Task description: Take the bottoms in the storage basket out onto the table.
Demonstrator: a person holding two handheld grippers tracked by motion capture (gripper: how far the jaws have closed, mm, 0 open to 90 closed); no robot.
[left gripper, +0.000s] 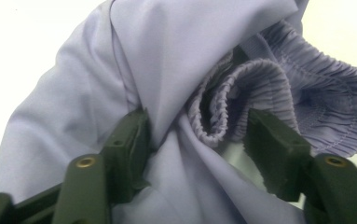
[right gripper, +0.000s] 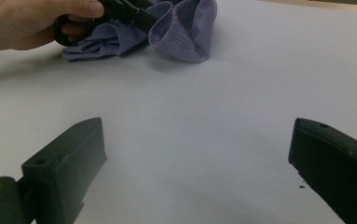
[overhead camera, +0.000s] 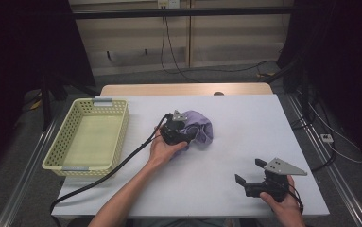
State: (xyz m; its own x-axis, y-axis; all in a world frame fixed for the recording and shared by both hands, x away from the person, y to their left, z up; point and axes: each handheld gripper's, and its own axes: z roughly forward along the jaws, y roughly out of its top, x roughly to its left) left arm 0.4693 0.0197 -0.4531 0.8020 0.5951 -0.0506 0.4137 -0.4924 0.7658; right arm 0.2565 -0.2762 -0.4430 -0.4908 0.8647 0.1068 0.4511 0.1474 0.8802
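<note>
Lavender garment (overhead camera: 197, 128), crumpled, is lying mid-table on the white tabletop (overhead camera: 245, 156), right of the yellow mesh basket (overhead camera: 90, 140) and well apart from it. Gathered elastic hem (left gripper: 260, 81) is curling up in a loop toward the near side.

Left gripper (overhead camera: 175, 126) is sitting right at the cloth. In the left gripper view its jaws are standing partly apart, a fold of fabric bunched between them; the left pad (left gripper: 132, 140) is touching cloth, the right pad (left gripper: 274, 149) looks just clear of the hem, though the close angle makes that hard to be sure of. Not clamping, as far as I can judge.

Right gripper (overhead camera: 256, 177) is resting near the table's front right corner, jaws spread wide with nothing between them, well away from the garment.

Judgement: the step in hand is getting a grip on the cloth, probably for the basket. To do it well, the jaws should be closing over a thick fold near the hem, not a single slippery layer, and lifting straight up so the rest is hanging free before it travels left.
</note>
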